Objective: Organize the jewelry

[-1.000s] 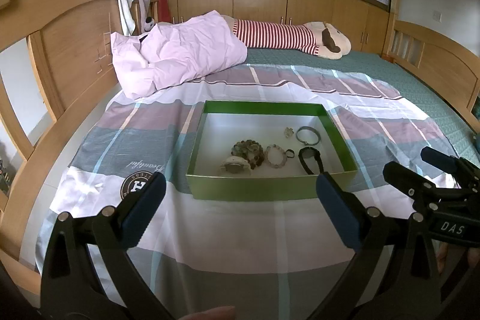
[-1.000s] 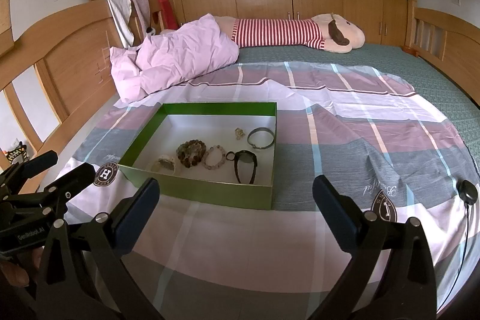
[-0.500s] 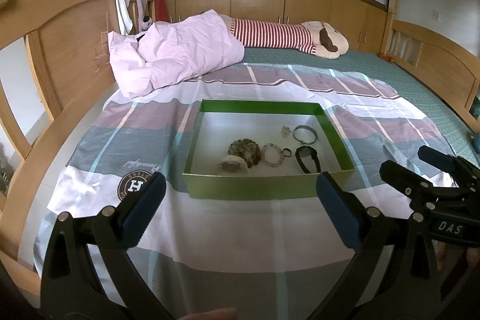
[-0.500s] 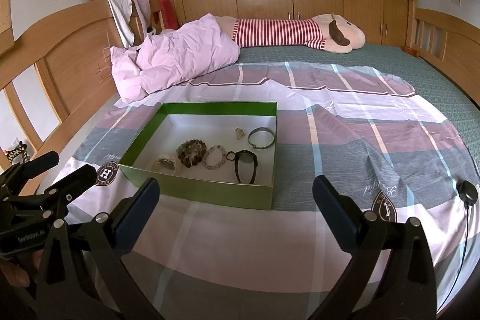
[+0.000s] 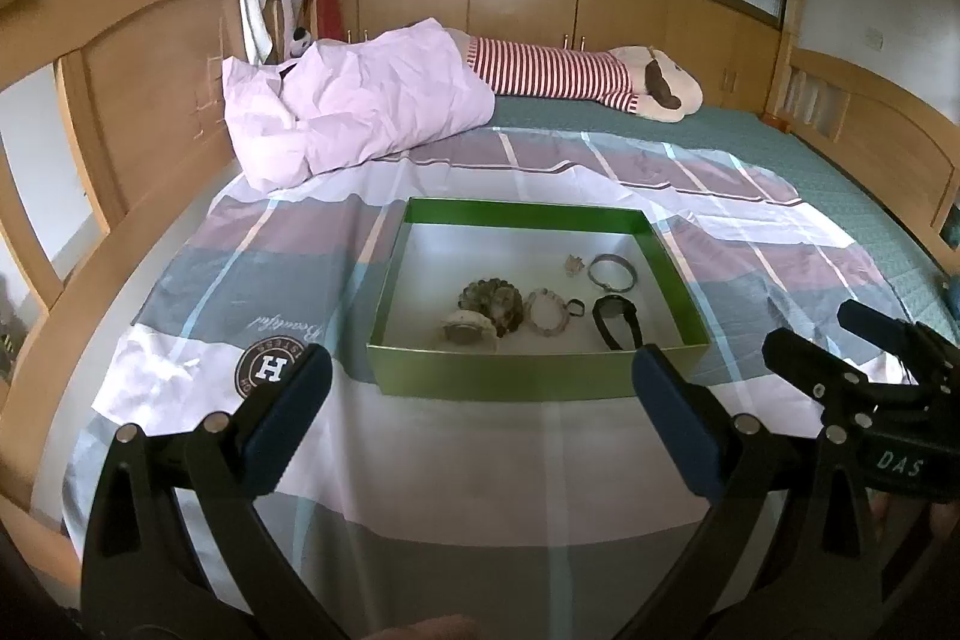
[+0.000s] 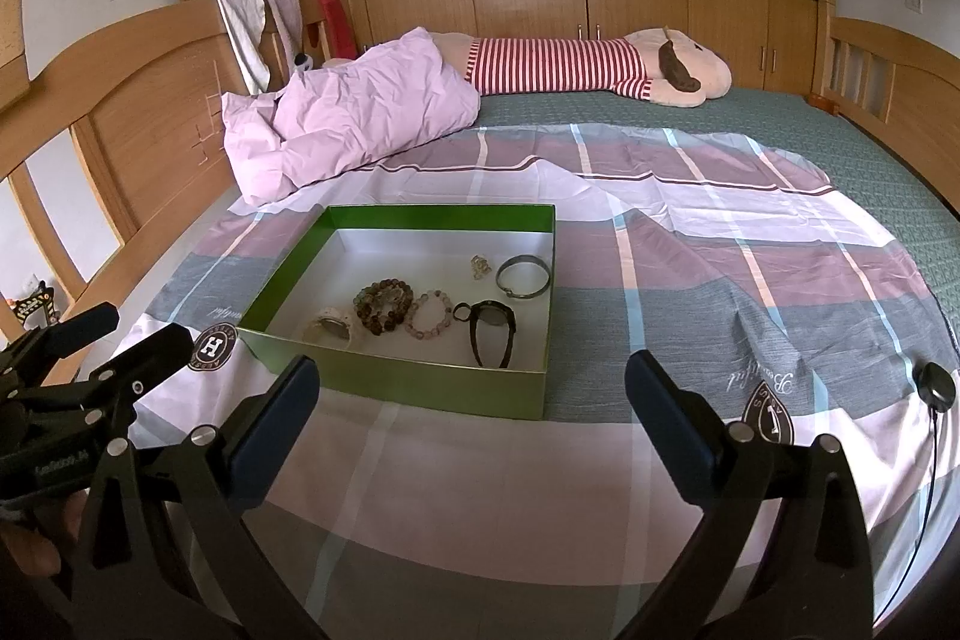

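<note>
Closer now: shallow green jewelry box (image 5: 540, 370)

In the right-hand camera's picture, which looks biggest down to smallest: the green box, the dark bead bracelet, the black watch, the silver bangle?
1. green box
2. black watch, nearest the camera
3. dark bead bracelet and silver bangle: look alike in size, so no ranking

We hold our black left gripper (image 5: 480, 418) and black right gripper (image 6: 471, 415) side by side, both wide open, holding nothing.
</note>
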